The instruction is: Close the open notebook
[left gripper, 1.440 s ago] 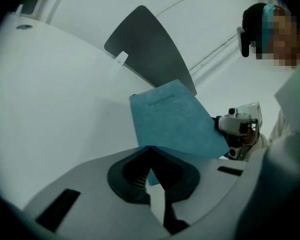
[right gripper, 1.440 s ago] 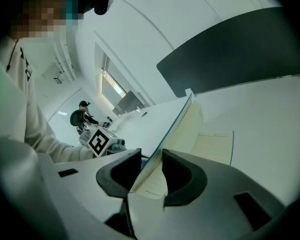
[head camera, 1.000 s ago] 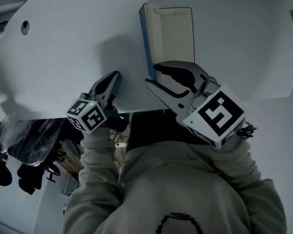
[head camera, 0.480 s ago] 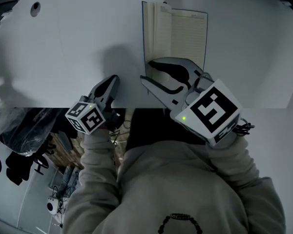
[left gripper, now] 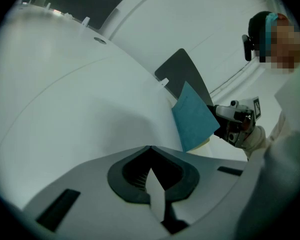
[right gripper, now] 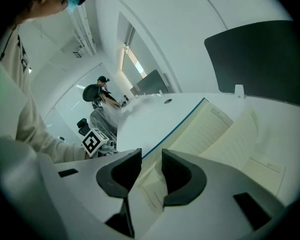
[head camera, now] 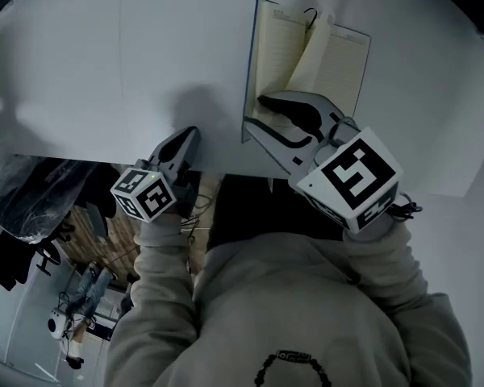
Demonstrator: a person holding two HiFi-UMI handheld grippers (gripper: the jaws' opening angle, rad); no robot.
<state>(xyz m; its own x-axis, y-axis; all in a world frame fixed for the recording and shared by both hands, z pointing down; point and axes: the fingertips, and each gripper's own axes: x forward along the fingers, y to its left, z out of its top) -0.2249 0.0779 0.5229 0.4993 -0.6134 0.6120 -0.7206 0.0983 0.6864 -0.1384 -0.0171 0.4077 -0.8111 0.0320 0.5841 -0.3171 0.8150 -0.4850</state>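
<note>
Right gripper, jaws slightly apart at the notebook's near corner, should fold it over squarely; left gripper's jaws together.

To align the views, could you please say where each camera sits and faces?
Head view: on the head, facing steeply down at table, notebook, left gripper, right gripper, sleeves.
Left gripper view: on that gripper, along its shut jaws toward the notebook's raised cover.
Right gripper view: on that gripper, along its parted jaws across the pages.
All three share the notebook.
</note>
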